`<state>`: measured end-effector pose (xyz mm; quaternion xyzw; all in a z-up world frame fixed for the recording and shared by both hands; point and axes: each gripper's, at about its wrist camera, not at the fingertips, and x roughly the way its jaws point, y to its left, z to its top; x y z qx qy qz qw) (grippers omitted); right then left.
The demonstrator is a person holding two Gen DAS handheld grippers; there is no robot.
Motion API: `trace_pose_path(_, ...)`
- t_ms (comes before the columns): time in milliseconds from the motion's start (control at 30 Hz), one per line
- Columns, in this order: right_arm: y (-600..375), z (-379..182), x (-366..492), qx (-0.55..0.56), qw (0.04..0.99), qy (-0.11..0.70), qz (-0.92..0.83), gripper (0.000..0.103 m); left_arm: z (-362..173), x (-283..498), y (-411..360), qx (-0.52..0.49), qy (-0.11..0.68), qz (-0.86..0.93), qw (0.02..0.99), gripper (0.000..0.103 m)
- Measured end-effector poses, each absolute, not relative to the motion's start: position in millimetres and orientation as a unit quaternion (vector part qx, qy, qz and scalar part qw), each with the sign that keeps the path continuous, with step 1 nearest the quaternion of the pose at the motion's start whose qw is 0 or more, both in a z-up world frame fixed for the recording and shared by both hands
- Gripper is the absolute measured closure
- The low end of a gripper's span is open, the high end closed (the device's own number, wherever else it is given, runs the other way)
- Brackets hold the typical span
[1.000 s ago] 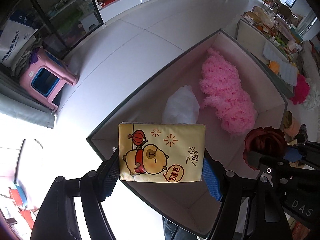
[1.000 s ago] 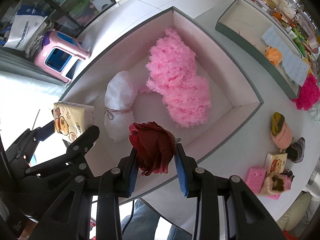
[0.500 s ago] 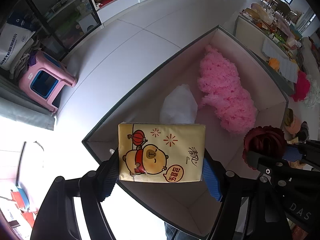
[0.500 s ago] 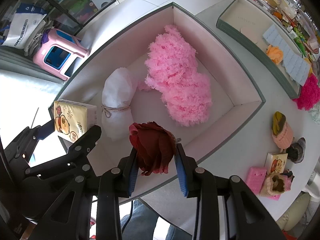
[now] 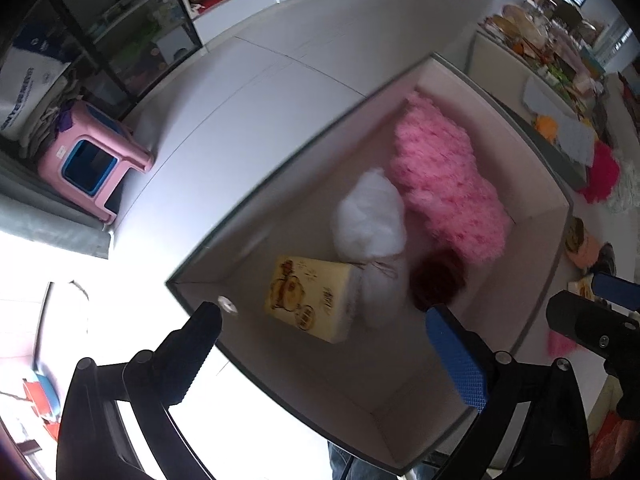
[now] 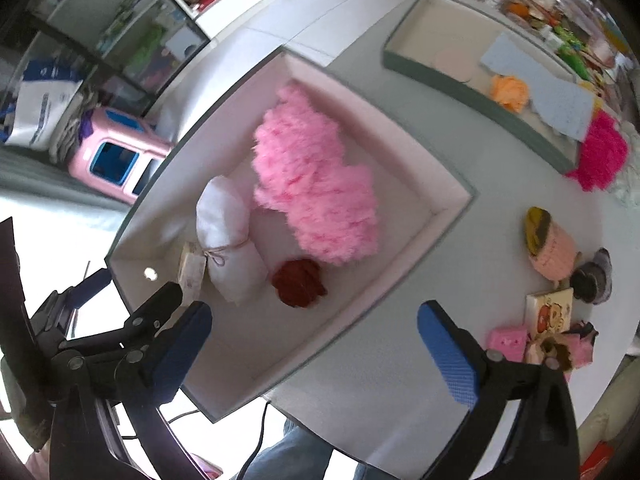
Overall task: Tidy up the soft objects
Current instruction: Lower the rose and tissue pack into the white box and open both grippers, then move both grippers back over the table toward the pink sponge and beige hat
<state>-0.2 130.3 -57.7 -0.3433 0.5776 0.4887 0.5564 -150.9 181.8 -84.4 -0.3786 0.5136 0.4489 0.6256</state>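
Having let go since a second ago, both claws now gape wide and hold nothing: the left claw has dropped the tissue pack, and the right claw the rose. Both things now lie in the box, just ahead of the claws. The pack leans tilted against the white bundle, near the box corner by the left claw; the rose sits between that bundle and the pink fluff, touching or nearly touching each.

A pale grey desk carries the box. To the right of the right claw lie a second tissue pack, small pink blocks and a knitted cup; farther ahead stands a low green tray. Beyond the desk are a white tiled floor, a pink stool and glass shelving.

The box is rigid, grey-edged, pale inside. The fluff is shaggy, the bundle smooth cloth tied with twine, the rose dark red and crumpled, the pack yellow with a cartoon bear.
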Motion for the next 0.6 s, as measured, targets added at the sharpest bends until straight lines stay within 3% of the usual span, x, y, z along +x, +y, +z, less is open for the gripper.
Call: trace_pose_path(600,-11.6,-80.9,103.3,-0.239,0.61,0.665,0.359,0.0,-62.0,3.1,97.3,-0.286,0.585,0.303,0.696,0.0)
